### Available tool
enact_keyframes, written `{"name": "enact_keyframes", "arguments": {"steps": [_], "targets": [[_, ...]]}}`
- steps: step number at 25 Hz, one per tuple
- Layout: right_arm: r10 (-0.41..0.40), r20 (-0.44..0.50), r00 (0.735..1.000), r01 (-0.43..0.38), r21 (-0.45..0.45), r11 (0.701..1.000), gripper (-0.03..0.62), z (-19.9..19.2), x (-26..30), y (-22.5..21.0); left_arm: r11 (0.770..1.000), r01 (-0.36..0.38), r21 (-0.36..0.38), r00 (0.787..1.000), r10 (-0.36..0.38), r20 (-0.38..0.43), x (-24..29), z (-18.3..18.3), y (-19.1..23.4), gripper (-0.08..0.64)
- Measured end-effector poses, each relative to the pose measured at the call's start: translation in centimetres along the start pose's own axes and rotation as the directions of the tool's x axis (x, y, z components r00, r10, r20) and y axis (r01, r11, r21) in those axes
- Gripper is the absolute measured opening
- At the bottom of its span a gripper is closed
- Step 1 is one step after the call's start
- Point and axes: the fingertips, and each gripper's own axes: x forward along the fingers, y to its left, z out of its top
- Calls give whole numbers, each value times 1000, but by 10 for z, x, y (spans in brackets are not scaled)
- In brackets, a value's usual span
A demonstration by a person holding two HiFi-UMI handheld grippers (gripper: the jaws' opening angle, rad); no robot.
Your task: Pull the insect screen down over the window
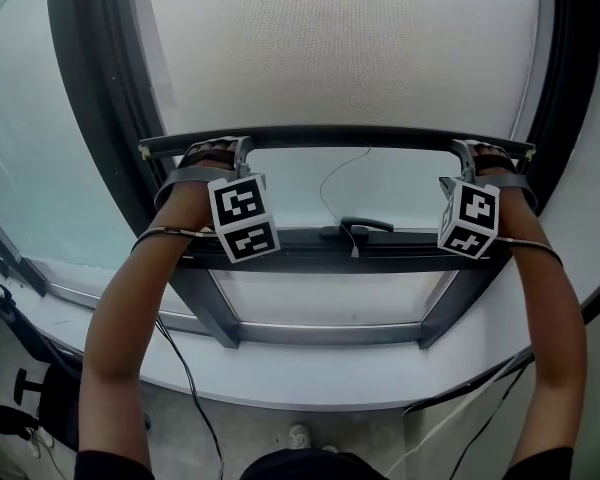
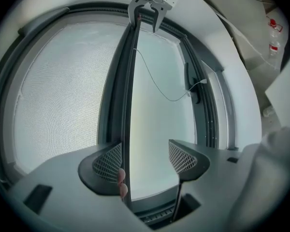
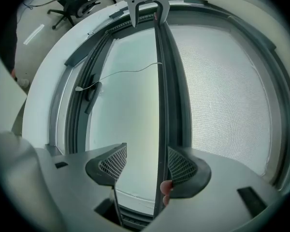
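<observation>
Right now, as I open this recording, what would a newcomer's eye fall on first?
The dark horizontal bar of the pale mesh insect screen sits partway down the window, with bare glass beneath it. The left gripper and right gripper straddle its two ends, fingers apart. A thin white cord loops down from the bar toward the black window handle.

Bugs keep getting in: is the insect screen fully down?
Partly down: its bottom bar sits above the lower frame, bare glass showing between.
</observation>
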Motion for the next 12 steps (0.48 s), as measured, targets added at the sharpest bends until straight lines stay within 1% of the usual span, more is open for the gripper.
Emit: {"name": "enact_keyframes", "arguments": {"steps": [6, 9, 12], "targets": [[-9, -20, 1000, 9, -28, 1000, 265, 2, 4, 6, 1000, -7, 8, 1000, 8, -14, 4, -2, -6, 307], [21, -11, 1000, -21, -21, 1000, 265, 4, 6, 17, 999, -16, 30, 999, 17, -38, 10, -3, -18, 307], [64, -6, 998, -64, -23, 998, 264, 5, 10, 44, 999, 20, 34, 999, -19, -42, 17, -3, -43, 307]]}}
